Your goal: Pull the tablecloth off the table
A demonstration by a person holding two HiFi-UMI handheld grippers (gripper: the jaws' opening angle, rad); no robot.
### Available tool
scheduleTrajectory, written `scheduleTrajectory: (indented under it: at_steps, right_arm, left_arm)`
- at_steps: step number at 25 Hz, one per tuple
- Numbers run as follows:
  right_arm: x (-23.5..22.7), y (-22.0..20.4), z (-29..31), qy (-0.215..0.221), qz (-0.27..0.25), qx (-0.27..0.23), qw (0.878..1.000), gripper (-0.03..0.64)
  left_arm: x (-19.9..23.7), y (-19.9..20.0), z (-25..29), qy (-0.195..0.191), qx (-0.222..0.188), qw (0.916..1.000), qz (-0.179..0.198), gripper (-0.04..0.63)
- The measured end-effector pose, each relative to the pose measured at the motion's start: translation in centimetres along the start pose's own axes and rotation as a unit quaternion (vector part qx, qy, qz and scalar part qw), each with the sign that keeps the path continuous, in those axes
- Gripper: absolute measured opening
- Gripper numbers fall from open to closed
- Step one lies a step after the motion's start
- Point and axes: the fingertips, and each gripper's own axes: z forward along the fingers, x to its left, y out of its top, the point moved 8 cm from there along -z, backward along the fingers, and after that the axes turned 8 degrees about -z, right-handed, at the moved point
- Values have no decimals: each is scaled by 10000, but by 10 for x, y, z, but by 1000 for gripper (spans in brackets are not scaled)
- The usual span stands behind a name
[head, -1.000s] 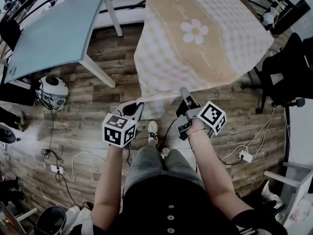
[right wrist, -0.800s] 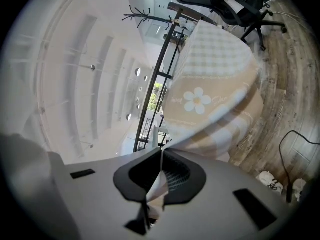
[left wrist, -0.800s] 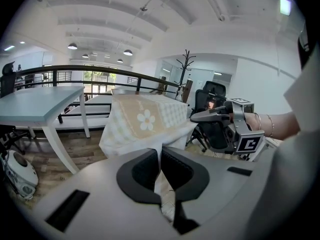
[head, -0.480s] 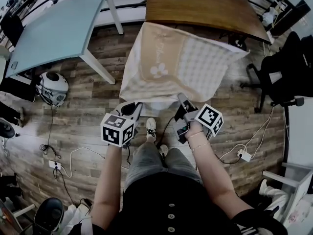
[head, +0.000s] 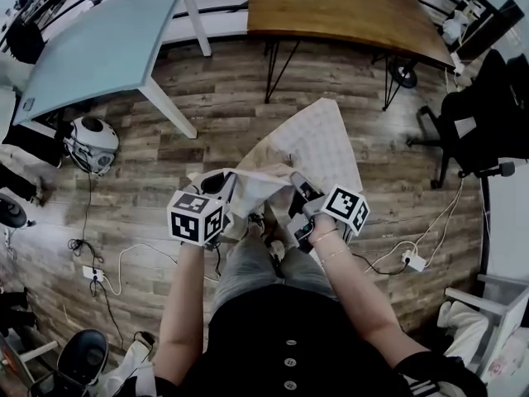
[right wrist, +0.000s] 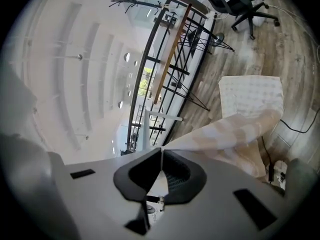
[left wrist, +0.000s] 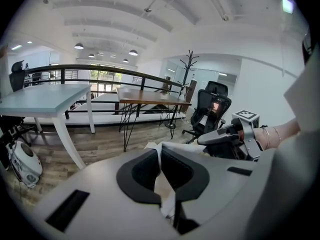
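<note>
Tablecloth (head: 318, 143) hangs from left gripper (head: 225, 182) and right gripper (head: 296, 180).

head view: steeply down | gripper views: close, forward | shared: tablecloth (head: 318, 143)

Head view: wooden desk (head: 347, 11) cut off at top edge; tablecloth (head: 318, 143) near hem hidden behind left tool (head: 220, 184) & right tool (head: 296, 180); print too small.

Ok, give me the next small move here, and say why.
Probably lower and open the left tool and right tool: each is shut on the beige checked tablecloth, which is already wholly clear of the brown wooden table.
</note>
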Motion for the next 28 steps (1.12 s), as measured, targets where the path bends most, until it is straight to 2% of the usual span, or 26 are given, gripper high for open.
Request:
scheduleTrajectory:
  at_steps: [13, 28]
  right_arm:
    - [2, -7, -13, -42, -119, -21, 9999, 28]
    - [4, -11, -18, -56, -218, 64, 9997, 28]
  left_arm:
    - [-8, -13, -13, -108, -13, 9999, 2, 18]
    - [-10, -19, -22, -168, -140, 9996, -175, 18]
